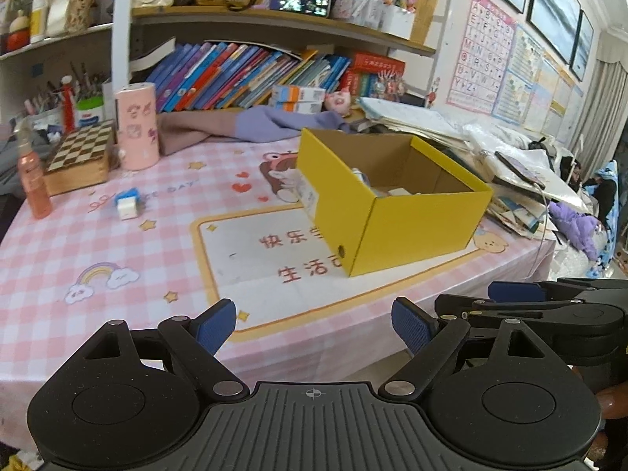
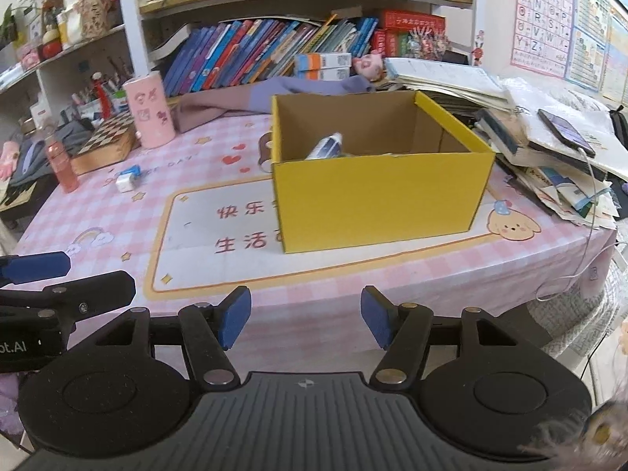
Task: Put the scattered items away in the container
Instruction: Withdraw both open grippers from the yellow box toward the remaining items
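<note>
The yellow box (image 1: 392,204) sits mid-table, items already inside. From the left wrist view, the left gripper (image 1: 314,325) hangs spread and empty; best to swing toward the small blue-and-white block (image 1: 127,203), minding the pink bottle (image 1: 34,180). From the right wrist view, the right gripper (image 2: 306,318) is likewise apart, holding nothing, with the tube (image 2: 325,146) boxed.

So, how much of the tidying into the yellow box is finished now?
Partly done: the yellow cardboard box already holds a white-and-blue tube and some pale items. Nothing is in hand: the left gripper and right gripper are both open and empty. Still left on the pink checked tablecloth: a small white-and-blue block, possibly also the pink spray bottle.
</note>
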`<state>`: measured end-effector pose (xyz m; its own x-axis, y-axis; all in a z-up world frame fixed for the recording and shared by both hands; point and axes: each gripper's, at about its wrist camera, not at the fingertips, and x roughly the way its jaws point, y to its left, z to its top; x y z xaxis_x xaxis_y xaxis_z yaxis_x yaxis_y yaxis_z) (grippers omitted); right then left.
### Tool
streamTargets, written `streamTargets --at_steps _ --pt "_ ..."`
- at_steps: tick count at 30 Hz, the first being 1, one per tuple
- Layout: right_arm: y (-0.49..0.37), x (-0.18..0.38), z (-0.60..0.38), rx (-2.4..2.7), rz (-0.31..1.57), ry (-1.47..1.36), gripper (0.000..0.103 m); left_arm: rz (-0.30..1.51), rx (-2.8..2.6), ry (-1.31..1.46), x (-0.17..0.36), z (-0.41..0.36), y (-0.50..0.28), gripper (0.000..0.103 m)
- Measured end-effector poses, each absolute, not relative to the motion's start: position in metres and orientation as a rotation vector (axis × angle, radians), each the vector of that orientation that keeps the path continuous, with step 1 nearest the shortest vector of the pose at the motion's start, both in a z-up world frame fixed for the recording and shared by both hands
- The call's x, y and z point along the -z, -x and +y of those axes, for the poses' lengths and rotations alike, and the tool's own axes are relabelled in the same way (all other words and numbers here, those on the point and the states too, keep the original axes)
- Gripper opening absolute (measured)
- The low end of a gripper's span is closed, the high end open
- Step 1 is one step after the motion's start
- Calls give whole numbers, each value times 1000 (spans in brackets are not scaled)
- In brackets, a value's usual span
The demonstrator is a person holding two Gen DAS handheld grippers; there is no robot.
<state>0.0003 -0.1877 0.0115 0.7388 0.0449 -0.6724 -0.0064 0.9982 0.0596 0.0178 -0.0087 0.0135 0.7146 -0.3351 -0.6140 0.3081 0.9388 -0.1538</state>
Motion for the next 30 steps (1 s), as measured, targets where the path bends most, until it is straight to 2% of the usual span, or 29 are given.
streamTargets --at_steps 30 --pt "-28 -13 -100 -275 737 25 62 658 146 91 -20 70 -3 89"
